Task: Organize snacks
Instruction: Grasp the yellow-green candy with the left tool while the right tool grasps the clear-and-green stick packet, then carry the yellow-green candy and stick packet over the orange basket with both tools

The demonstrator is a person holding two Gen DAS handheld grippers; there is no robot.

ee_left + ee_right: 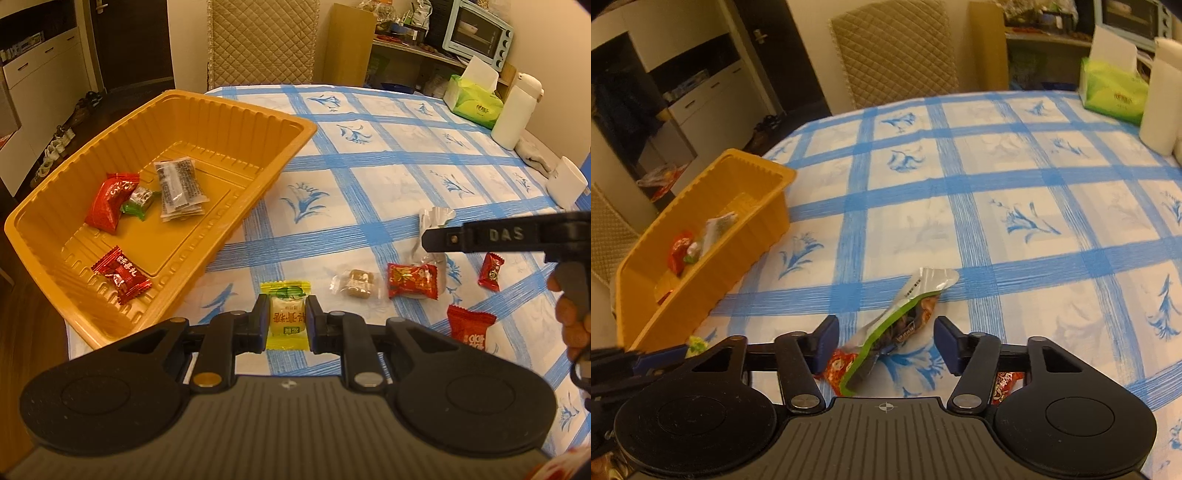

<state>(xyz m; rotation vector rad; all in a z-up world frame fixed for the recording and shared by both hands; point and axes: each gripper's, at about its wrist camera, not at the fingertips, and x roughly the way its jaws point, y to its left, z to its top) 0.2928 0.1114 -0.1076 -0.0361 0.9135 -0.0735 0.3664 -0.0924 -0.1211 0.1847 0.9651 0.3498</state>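
A yellow-wrapped candy is held clamped between the pads of the left gripper, lifted just beside the near corner of the orange tray; the step in hand is judged to be its transfer into that tray, where two red packets, a green-wrapped sweet and clear sachets are already lodged. The right gripper is set half open over a green-edged pouch, well to the right of the tray; the pouch lies between the jaws on the blue-checked tablecloth, but no contact with the pads is seen, so nothing is yet gripped there. Both tongs are pitched steeply downward toward the cloth. Next, the left tongs must be carried over the tray's rim and opened; the right jaws must be closed on the pouch. Several red packets and a brown sweet remain on the cloth, right of the tray.
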